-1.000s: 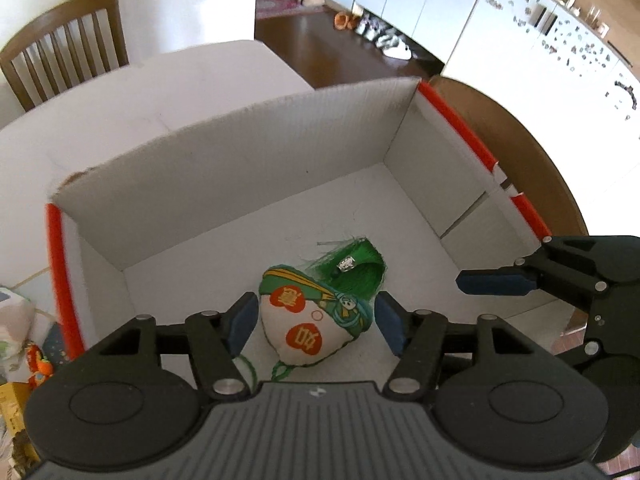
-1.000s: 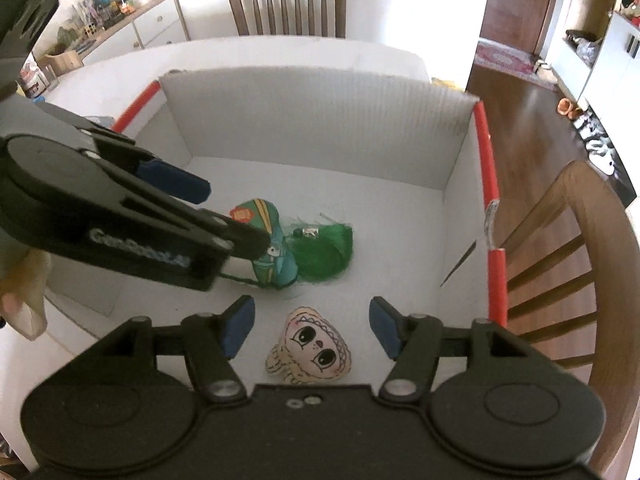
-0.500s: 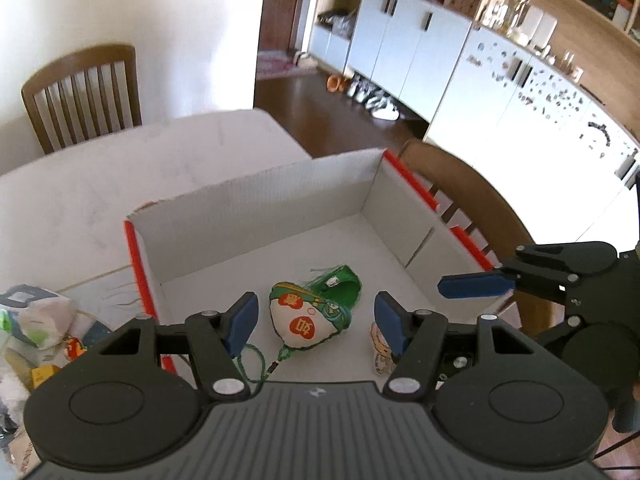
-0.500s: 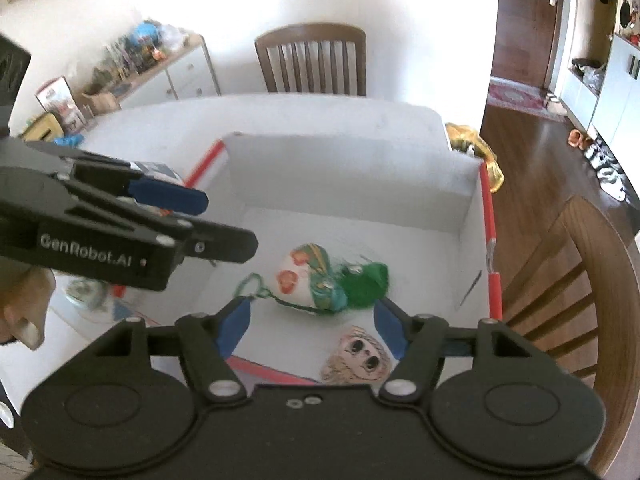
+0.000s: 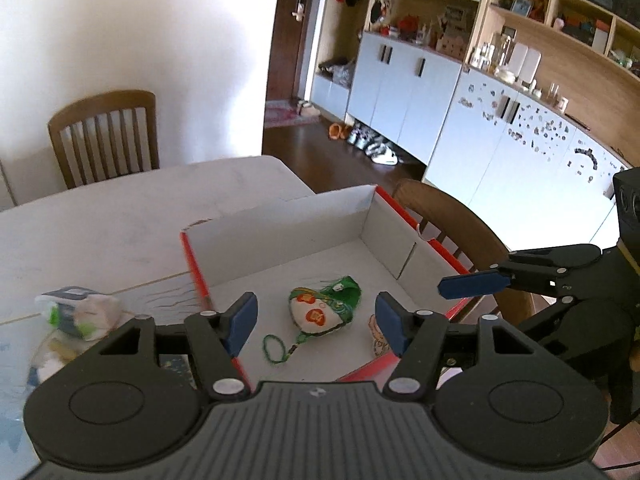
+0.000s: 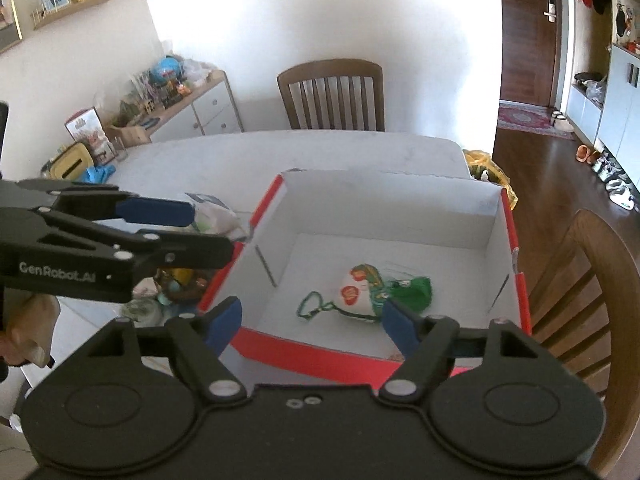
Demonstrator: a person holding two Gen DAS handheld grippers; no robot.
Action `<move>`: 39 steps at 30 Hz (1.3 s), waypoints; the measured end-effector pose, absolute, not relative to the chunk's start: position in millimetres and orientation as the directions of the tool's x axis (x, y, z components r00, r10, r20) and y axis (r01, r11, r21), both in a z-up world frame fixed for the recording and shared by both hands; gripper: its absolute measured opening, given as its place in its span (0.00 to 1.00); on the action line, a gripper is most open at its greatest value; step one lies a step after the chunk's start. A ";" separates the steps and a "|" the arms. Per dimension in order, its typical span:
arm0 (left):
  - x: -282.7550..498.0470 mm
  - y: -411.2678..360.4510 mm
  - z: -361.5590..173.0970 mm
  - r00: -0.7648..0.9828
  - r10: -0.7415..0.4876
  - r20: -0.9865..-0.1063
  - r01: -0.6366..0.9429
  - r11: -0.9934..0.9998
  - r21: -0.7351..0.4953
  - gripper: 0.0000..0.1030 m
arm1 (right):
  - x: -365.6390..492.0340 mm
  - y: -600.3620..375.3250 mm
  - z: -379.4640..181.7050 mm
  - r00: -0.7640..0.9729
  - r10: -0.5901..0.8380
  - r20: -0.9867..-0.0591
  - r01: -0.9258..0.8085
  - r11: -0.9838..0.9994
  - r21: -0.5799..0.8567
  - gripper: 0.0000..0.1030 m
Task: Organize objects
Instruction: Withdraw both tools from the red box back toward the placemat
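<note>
A white cardboard box with red edges (image 5: 280, 236) (image 6: 392, 208) stands on the table. On its floor lies a white and green embroidered pouch (image 5: 320, 312) (image 6: 360, 292) with orange patches, a green tassel and a cord loop. Beside it a small doll-face piece (image 5: 374, 330) peeks out from behind a finger. My left gripper (image 5: 316, 316) hovers above the box's near left corner, jaws opening, nothing between them. My right gripper (image 6: 311, 318) hangs over the box's near edge, its jaws also opening and empty. Each gripper shows at the edge of the other's view.
A heap of small packets and toys (image 5: 80, 312) (image 6: 180, 280) lies on the white table (image 5: 120, 220) left of the box. Wooden chairs stand at the far side (image 6: 332, 96) and at the box's right (image 6: 580, 280). Cabinets line the room's right wall.
Both grippers have risen and drawn back out of the box, which now looks smaller and farther. The right jaws have widened. The pouch and doll-face piece stay on the box floor.
</note>
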State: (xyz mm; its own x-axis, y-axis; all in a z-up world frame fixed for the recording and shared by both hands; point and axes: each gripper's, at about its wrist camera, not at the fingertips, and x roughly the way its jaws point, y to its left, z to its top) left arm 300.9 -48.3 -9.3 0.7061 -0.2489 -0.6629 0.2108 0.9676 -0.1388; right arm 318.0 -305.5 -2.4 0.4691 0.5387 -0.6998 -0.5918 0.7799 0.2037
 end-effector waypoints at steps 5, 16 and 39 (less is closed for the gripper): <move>276.7 -28.5 -2.3 0.730 -0.237 -0.642 0.201 0.971 -0.130 0.65 | 302.5 -297.5 4.1 0.487 0.556 -0.674 -0.572 0.786 0.234 0.81; 242.6 16.2 -0.6 0.760 -0.195 -0.620 0.164 0.981 -0.108 0.75 | 281.4 -263.8 9.0 0.534 0.562 -0.632 -0.535 0.803 0.262 0.96; 185.7 126.7 -5.9 0.828 -0.161 -0.537 0.088 0.983 -0.159 1.00 | 235.0 -182.3 9.3 0.598 0.566 -0.568 -0.502 0.816 0.285 0.99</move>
